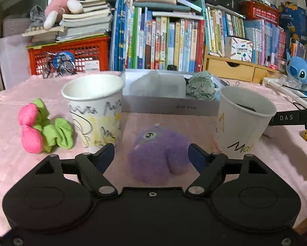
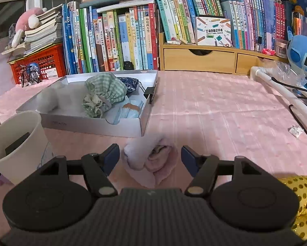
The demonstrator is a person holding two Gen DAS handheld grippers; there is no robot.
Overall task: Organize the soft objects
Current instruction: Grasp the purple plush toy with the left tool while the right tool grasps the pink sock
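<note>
Two grippers, both with jaws spread and nothing pinched. Your left gripper (image 1: pixel 151 153) straddles the purple fuzzy toy (image 1: pixel 159 155), which sits on the pink cloth (image 1: pixel 194 127) towards the near edge of the desk; the pads stand clear of it on either side. Your right gripper (image 2: pixel 150 157) brackets a pale pink fluffy bundle (image 2: pixel 151 160) the same way, also without touching.

Both pieces look feather-light and squashy, so I'd guess they'll compress a lot before the pads bite. Take the purple one across its fat middle rather than by the fuzz, or you'll likely just pull fibres and drop it. The pink bundle is floppier, with a loose flap trailing towards you; grab the thick bunched part, since an edge grab could let it unroll.

Moving outward: paper cups flank the purple toy, a scribbled one (image 1: pixel 94 110) just to its left and another (image 1: pixel 243 121) to its right with something dark inside. They look tippy, so watch your elbows swinging out. A pink-and-green scrunchie (image 1: pixel 44 129) lies farther left. Behind sits the grey tray box (image 2: pixel 96 125), already holding a green checked pouch (image 2: pixel 104 92) and other soft bits, my guess for the drop spot. A gold sequinned thing (image 2: pixel 303 203) rests by your right gripper near the desk's front edge.
</note>
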